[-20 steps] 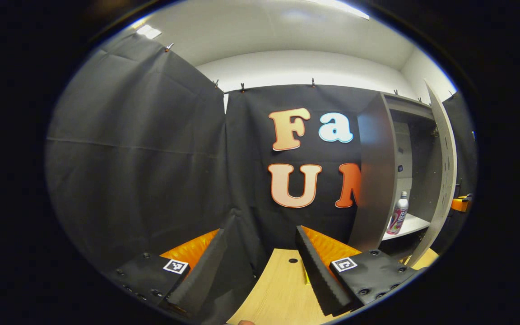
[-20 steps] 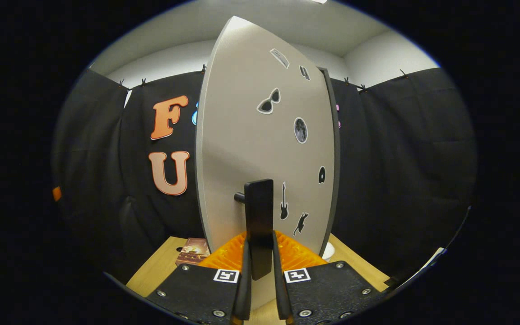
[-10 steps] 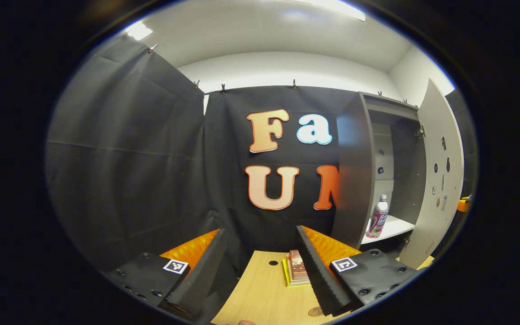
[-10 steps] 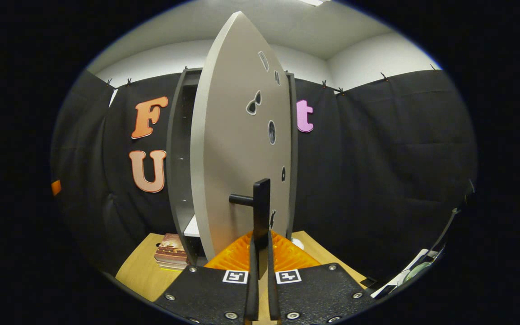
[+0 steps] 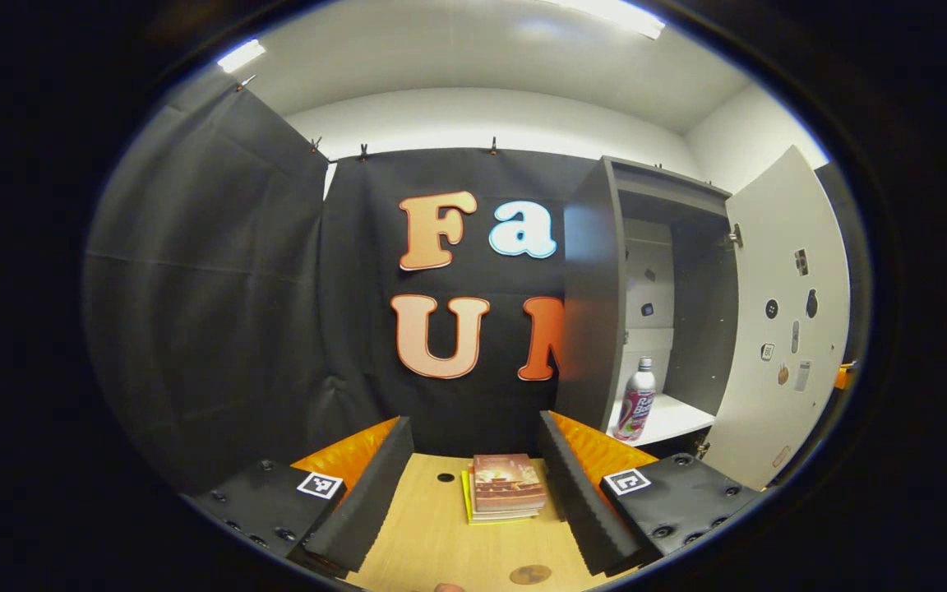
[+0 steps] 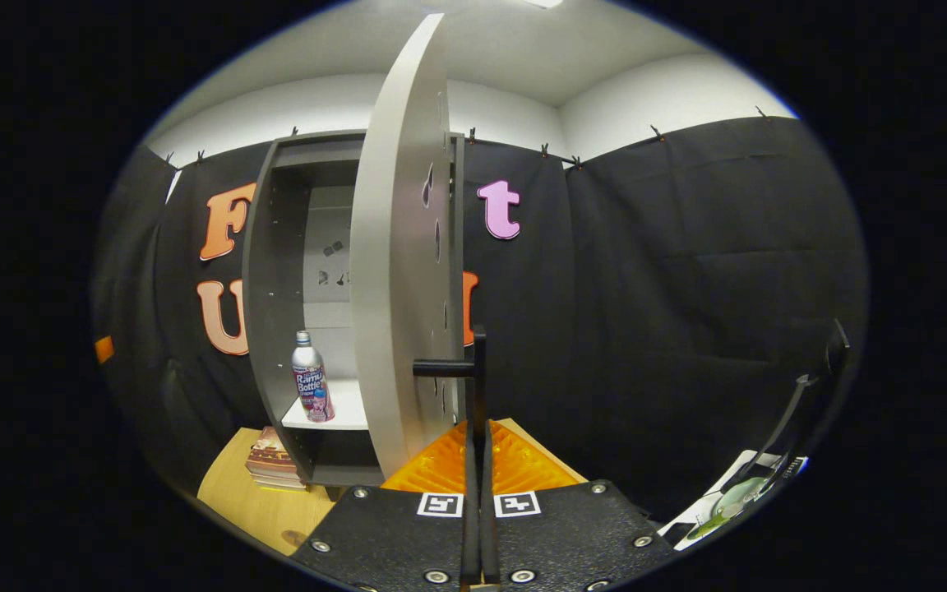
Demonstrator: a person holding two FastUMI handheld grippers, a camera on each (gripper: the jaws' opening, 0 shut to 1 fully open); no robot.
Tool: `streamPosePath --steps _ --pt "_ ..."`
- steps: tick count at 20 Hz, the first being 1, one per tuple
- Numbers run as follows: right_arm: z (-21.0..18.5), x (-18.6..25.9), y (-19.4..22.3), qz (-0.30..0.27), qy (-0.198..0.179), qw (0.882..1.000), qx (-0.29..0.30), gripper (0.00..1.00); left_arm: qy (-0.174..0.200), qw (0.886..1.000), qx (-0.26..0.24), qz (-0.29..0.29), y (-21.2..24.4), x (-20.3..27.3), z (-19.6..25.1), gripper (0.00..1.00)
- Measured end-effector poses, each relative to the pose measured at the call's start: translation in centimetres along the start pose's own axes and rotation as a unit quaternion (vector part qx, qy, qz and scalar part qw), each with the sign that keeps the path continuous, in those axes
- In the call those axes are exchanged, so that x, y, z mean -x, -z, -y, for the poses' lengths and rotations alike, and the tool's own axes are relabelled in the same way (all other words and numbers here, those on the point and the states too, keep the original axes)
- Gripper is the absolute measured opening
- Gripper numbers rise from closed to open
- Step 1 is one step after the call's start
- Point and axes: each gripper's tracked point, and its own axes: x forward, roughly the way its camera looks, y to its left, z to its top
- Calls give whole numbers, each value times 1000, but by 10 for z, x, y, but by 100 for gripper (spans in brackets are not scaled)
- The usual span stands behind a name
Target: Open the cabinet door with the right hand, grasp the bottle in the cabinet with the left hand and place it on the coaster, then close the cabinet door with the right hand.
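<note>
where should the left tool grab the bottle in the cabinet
Grip the bottle at mid-body, coming level from the open front. It stands upright near the shelf edge with the cabinet wall close beside it, so keep the open left tool clear of that.

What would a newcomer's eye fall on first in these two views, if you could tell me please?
Most striking is the tall grey cabinet door, swung wide open, with the right gripper shut on its dark handle. Next comes the lone bottle standing upright on the white shelf inside the cabinet. In the left gripper view, the left gripper has its jaws wide apart over a stack of books on the wooden table.
</note>
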Motion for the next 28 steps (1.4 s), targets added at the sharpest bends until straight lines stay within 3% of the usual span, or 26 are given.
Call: streamPosePath --steps 14,19,22,23,24,28 --pt "-3 -4 -1 0 -86 996 -20 2 6 1000 -3 -11 9 -3 111 99" --pt "13 -5 -1 0 -72 997 -7 7 18 1000 2 -17 21 -20 162 99" --pt "1 1 2 -10 -98 994 -38 13 36 999 4 -18 27 -36 198 99" --pt "4 1 1 -9 -94 995 -37 23 40 999 5 -19 29 -43 207 99" --pt "12 0 1 -6 -81 996 -28 27 43 999 7 -21 32 -49 217 99" --pt "33 -5 -2 4 -45 999 -14 27 61 998 17 -17 37 -80 254 100"
